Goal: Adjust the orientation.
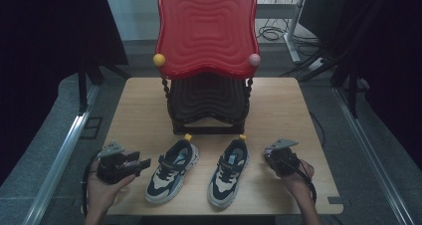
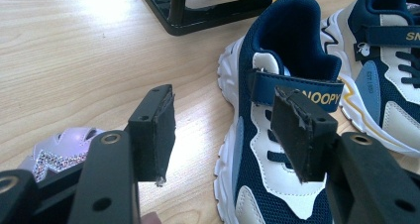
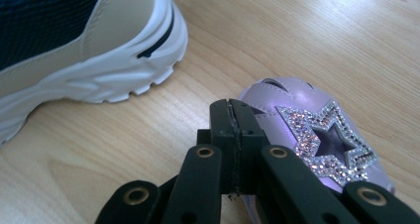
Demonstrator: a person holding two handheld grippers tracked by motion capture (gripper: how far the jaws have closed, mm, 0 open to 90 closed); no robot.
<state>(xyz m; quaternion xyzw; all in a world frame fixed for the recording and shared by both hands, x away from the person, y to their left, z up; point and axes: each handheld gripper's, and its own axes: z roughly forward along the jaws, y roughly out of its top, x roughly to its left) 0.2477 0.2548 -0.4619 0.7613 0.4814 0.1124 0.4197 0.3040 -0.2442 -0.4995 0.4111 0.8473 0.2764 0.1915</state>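
At 6 o'clock on the wooden table (image 1: 278,110), 2 navy, white and cream sneakers side by side, toes toward the near edge, yellow heel tabs toward 12 o'clock. Behind them at 12 o'clock, a 2-shelf rack (image 1: 206,31), red wavy shelf on top, dark shelf below, neither seen to carry anything.

At 8 o'clock, left gripper (image 1: 144,164) held in a hand and pointed toward 3 o'clock at the left sneaker (image 1: 171,171). Jaws wide apart and holding nothing. Seen along the left gripper (image 2: 223,120), left sneaker (image 2: 292,45) just beyond the pads, its strap level with the far pad, not yet between them.

At 4 o'clock, right gripper (image 1: 268,153) in the other hand, just beside the right sneaker (image 1: 228,172). Seen along the right gripper (image 3: 231,110), jaws pressed fully together with nothing between them, and the white sole of the right sneaker (image 3: 74,45) close by but apart.

Judged from this: work barely begun. Both sneakers on the table, none gripped, none lifted. Probably next: closing on the left sneaker, then shelving the pair.
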